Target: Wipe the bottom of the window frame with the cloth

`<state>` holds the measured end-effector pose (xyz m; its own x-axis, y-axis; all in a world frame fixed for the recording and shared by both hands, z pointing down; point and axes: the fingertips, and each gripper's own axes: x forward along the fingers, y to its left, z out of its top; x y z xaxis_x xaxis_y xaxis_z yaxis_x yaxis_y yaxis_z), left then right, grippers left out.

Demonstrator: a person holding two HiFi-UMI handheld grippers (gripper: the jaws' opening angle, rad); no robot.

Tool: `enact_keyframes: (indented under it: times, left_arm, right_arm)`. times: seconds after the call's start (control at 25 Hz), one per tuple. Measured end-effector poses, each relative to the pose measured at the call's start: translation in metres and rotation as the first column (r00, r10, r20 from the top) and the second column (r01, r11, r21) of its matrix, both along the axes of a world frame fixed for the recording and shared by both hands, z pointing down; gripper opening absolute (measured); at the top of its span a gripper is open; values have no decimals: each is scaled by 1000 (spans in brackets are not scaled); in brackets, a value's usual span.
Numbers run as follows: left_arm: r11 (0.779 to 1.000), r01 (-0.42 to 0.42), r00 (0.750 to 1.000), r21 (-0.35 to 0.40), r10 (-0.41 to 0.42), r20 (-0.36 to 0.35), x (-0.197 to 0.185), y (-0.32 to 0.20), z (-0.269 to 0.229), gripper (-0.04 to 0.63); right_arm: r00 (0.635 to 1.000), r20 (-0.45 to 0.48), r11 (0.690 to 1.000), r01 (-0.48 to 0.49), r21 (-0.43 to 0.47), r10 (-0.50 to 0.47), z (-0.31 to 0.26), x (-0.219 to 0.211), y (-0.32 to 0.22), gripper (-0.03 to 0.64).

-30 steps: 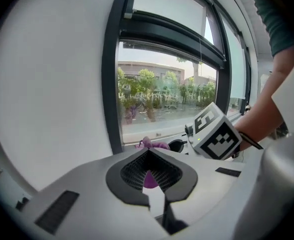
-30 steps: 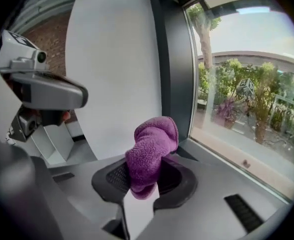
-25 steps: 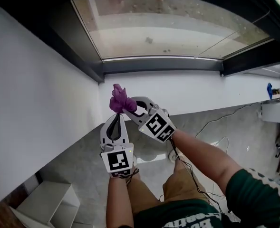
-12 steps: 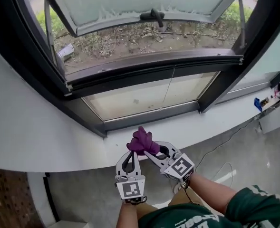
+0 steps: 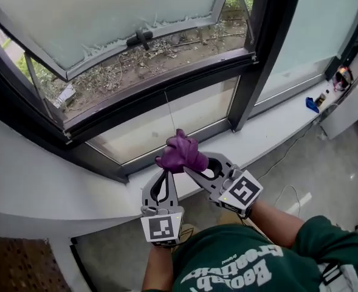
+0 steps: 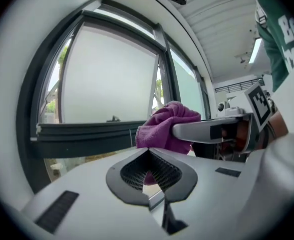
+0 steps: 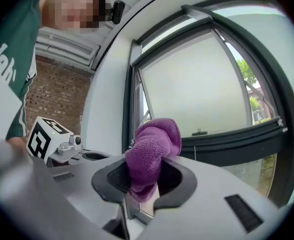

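Right gripper view: cloth upright

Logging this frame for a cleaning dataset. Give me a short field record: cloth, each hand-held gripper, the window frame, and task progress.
cloth: purple cloth, bunched, held in the air
right hand-held gripper: shut on the cloth, which stands up between its jaws
left hand-held gripper: tips together at the cloth's lower edge, a bit of purple between them
window frame bottom: dark rail above the white sill; cloth looks short of it
upper sash: tilted open outward
wiping: not yet begun
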<state>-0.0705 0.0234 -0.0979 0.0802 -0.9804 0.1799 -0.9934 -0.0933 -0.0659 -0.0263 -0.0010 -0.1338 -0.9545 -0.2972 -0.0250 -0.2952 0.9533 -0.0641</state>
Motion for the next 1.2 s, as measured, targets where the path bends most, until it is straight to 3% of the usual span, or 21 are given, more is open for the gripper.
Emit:
enact_keyframes:
  times: [0.24,0.68,0.92,1.04,1.2]
  left_arm:
    - [996,-71,997,53,69,29,25,-4,-26,6]
    - [990,-134,991,37,134,4,41,0,-29,6]
    - [985,-168,986,36,169,-13,59,2,-28,6]
    - [983,-182,983,2,182,-12,67,3,-23,6]
    - [976,-215,976,19,216,-10,85,0,-21,6]
  right_arm:
    - [998,26,998,-50,23,50,-12,28,0,100]
    - [994,-32,991,-102,91,106,-5,53,2,98]
    - [991,-46,990,-119,69,123,-1,64,4,98]
    - [991,-49,990,-122,70,126,-2,71,7,98]
    - [987,-72,989,-137,61,141,6,86,9,98]
